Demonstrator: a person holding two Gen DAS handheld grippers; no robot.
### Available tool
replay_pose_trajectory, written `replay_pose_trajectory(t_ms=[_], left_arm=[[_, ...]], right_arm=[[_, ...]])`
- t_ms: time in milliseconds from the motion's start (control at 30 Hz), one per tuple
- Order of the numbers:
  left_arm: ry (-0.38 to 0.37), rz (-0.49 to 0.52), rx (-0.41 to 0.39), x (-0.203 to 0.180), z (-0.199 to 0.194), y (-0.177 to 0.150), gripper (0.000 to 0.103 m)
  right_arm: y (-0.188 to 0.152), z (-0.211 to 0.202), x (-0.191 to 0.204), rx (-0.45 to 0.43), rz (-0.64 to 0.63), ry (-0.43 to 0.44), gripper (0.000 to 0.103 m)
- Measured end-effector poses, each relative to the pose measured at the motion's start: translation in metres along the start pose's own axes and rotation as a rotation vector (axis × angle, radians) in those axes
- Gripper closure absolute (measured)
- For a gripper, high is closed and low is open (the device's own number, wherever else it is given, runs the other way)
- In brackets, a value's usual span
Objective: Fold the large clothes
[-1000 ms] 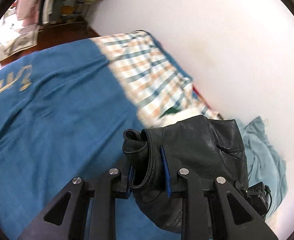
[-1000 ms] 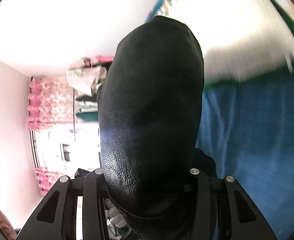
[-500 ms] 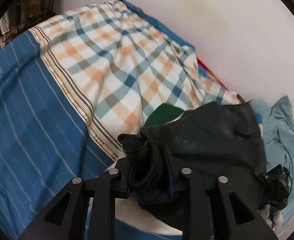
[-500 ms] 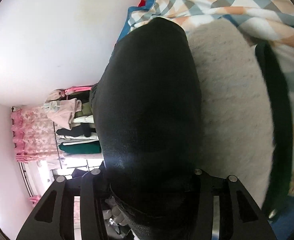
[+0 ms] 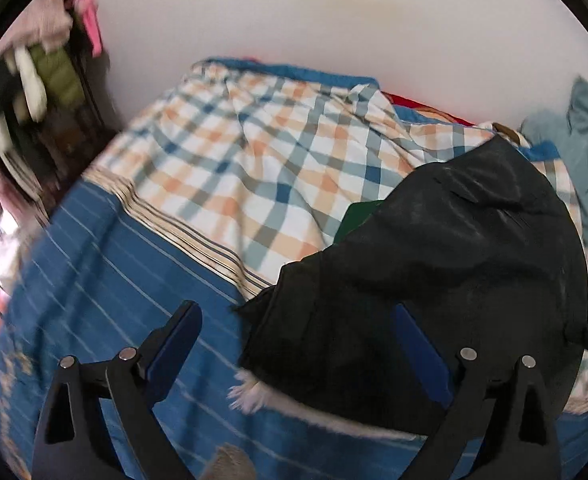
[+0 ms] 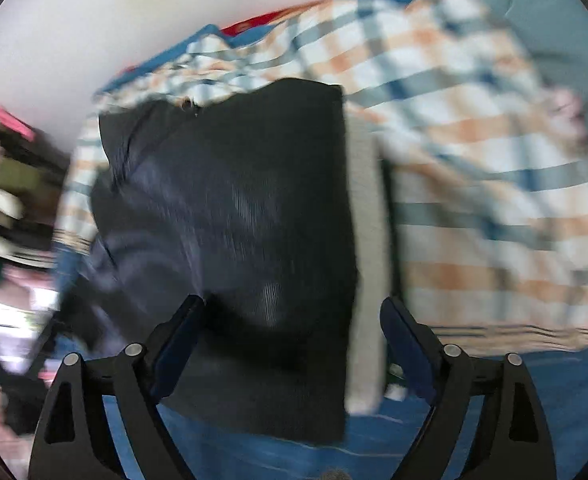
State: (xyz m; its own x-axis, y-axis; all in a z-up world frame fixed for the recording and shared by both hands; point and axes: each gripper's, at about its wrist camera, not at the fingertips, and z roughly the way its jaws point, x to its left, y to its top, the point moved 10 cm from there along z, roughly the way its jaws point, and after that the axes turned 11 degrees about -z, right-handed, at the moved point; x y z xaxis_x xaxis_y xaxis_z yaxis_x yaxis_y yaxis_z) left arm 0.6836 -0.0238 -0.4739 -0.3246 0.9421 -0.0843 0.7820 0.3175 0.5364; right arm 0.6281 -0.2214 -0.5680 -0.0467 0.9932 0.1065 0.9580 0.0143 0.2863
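Note:
A black leather jacket [image 5: 446,264] with a white fleece lining lies folded on the bed, on the blue striped sheet [image 5: 106,272] and against the checked quilt [image 5: 278,152]. My left gripper [image 5: 294,320] is open, with the jacket's near edge between and beyond its fingers, touching nothing I can see. In the right wrist view the jacket [image 6: 238,216] lies flat with its fleece edge [image 6: 364,240] showing on the right. My right gripper [image 6: 292,318] is open just above the jacket's near part.
The checked quilt [image 6: 474,160] covers the back of the bed along a white wall [image 5: 334,12]. A pale blue cloth [image 5: 586,136] lies bunched at the right. Hanging clothes [image 5: 34,68] stand at the far left beyond the bed.
Both grippers have opened and let go of the jacket. It now lies on the bed, and both views have pulled back from it.

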Motion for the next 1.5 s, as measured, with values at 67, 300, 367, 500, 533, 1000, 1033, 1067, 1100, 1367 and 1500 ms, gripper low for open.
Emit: replay_pose_trajectory(t_ms=[67, 300, 367, 500, 533, 1000, 1033, 1067, 1100, 1367, 1500], left_arm=[[0.02, 0.033, -0.013, -0.001, -0.014, -0.002, 0.005], [0.018, 0.147, -0.045, -0.006, -0.105, -0.03, 0.004], [0.004, 0.154, -0.046, -0.004, -0.129, -0.036, 0.004], [-0.038, 0.163, -0.056, 0.001, -0.201, -0.051, 0.004], [-0.047, 0.163, -0.058, 0.003, -0.216, -0.053, 0.004], [-0.166, 0.175, -0.14, 0.055, -0.447, -0.085, 0.004], [-0.168, 0.172, -0.146, 0.058, -0.456, -0.087, 0.004], [-0.173, 0.17, -0.159, 0.063, -0.471, -0.089, 0.004], [-0.179, 0.169, -0.167, 0.066, -0.481, -0.091, 0.004], [-0.181, 0.164, -0.201, 0.095, -0.539, -0.106, 0.004], [-0.191, 0.168, -0.21, 0.104, -0.561, -0.112, 0.004]], right_arm=[[-0.007, -0.012, 0.006, -0.006, -0.022, -0.112, 0.012], [-0.056, -0.103, 0.026, -0.031, -0.029, -0.311, 0.011], [-0.074, -0.137, 0.031, -0.05, -0.031, -0.34, 0.011], [-0.117, -0.224, 0.045, -0.096, -0.017, -0.382, 0.011], [-0.126, -0.245, 0.05, -0.107, -0.018, -0.389, 0.011], [-0.253, -0.523, 0.127, -0.294, -0.022, -0.453, 0.011], [-0.265, -0.543, 0.134, -0.308, -0.023, -0.449, 0.011], [-0.273, -0.557, 0.139, -0.32, -0.027, -0.45, 0.011], [-0.278, -0.565, 0.143, -0.328, -0.031, -0.451, 0.011], [-0.335, -0.652, 0.181, -0.415, -0.053, -0.438, 0.011], [-0.356, -0.678, 0.196, -0.446, -0.057, -0.424, 0.011]])
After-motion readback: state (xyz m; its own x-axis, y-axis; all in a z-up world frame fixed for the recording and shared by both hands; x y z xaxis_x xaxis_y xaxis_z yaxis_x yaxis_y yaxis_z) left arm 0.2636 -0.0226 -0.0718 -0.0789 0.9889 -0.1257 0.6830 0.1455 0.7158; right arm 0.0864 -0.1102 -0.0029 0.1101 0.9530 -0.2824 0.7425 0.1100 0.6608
